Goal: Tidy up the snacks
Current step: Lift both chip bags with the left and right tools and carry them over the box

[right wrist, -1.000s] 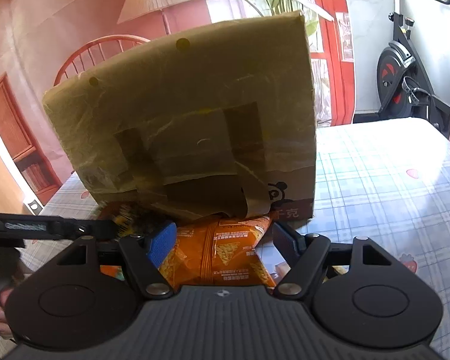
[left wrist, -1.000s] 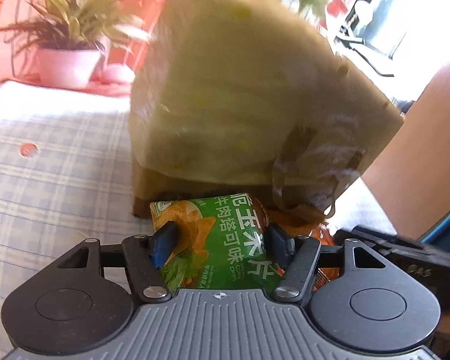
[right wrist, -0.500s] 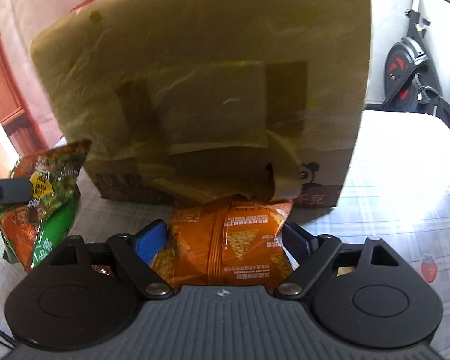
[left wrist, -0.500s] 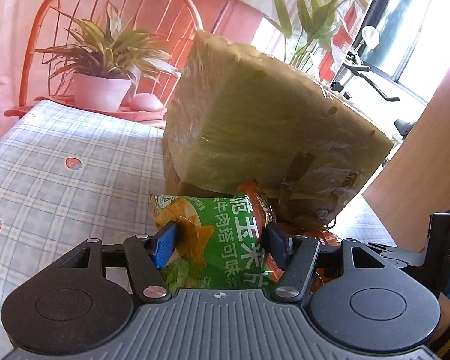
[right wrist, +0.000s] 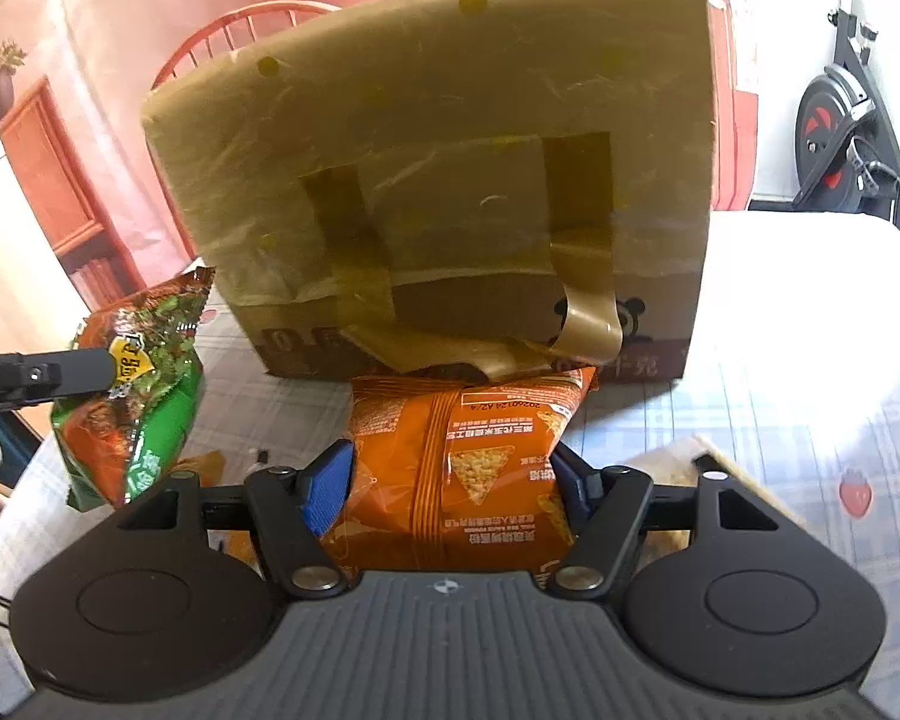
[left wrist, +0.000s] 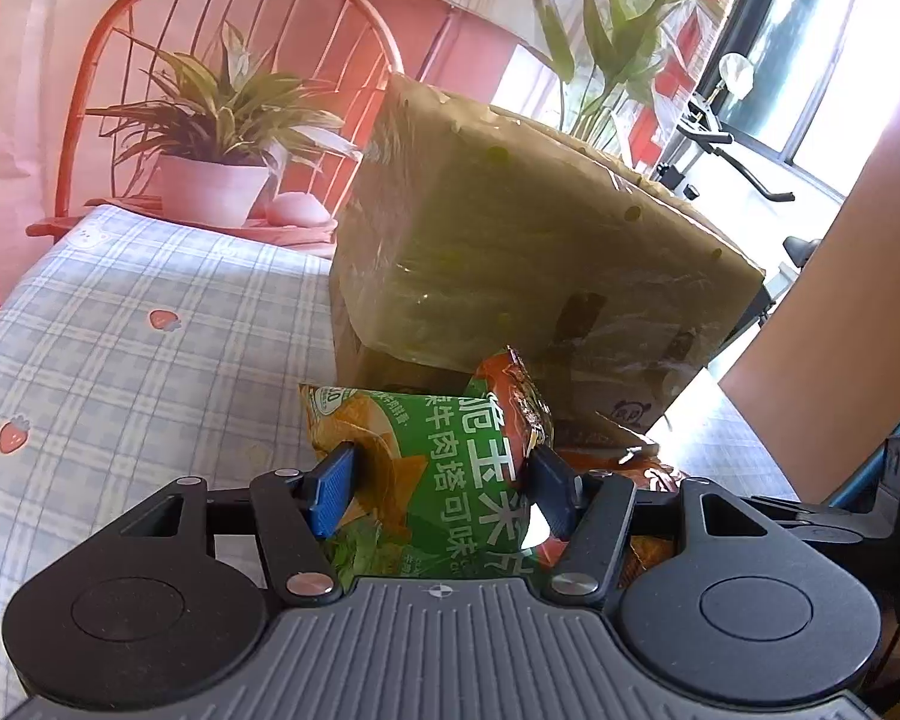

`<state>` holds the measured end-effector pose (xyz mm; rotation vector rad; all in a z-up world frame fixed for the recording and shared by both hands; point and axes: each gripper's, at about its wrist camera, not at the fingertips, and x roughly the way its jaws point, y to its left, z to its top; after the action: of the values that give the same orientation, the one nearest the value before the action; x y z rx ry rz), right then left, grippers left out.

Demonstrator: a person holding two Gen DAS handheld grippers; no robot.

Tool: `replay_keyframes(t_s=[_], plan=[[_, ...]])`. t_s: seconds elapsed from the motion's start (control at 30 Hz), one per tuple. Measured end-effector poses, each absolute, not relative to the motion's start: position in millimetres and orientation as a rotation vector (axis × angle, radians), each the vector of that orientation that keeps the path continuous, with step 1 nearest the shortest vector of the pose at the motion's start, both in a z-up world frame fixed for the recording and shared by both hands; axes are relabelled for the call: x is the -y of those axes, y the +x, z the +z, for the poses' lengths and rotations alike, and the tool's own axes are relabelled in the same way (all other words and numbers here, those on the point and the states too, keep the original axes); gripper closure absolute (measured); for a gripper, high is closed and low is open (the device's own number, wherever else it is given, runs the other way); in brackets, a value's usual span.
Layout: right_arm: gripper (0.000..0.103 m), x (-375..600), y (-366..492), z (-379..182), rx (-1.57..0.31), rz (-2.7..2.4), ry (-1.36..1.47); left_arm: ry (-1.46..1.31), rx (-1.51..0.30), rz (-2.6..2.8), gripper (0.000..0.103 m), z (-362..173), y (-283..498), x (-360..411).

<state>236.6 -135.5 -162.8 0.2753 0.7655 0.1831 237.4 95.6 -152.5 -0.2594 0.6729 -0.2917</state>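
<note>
Crinkly foil bags looked light and slippery: the left gripper [left wrist: 441,483] pinched the green bag [left wrist: 444,480] mid-body, and the right gripper [right wrist: 450,489] had just closed on the orange bag [right wrist: 462,468].

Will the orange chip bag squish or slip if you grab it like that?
Probably it squishes a bit: the orange bag looks puffy between the right gripper pads. It may be slippery, since the wrapper is smooth and shiny. It looks light, mostly air, but the chips inside could crack if squeezed hard.
</note>
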Motion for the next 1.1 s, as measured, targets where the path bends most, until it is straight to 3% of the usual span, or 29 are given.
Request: replay_keyframes(t_s=[0.47,1.1], plan=[[0.034,153,195,-146,-0.656,0.181,0.364,-0.249,-0.624,-0.302,0.039,-135,221,-89],[0.034,193,217,-43,-0.315,0.178,0.33,-0.234,-0.403,-0.429,0.04,-24,260,-63]])
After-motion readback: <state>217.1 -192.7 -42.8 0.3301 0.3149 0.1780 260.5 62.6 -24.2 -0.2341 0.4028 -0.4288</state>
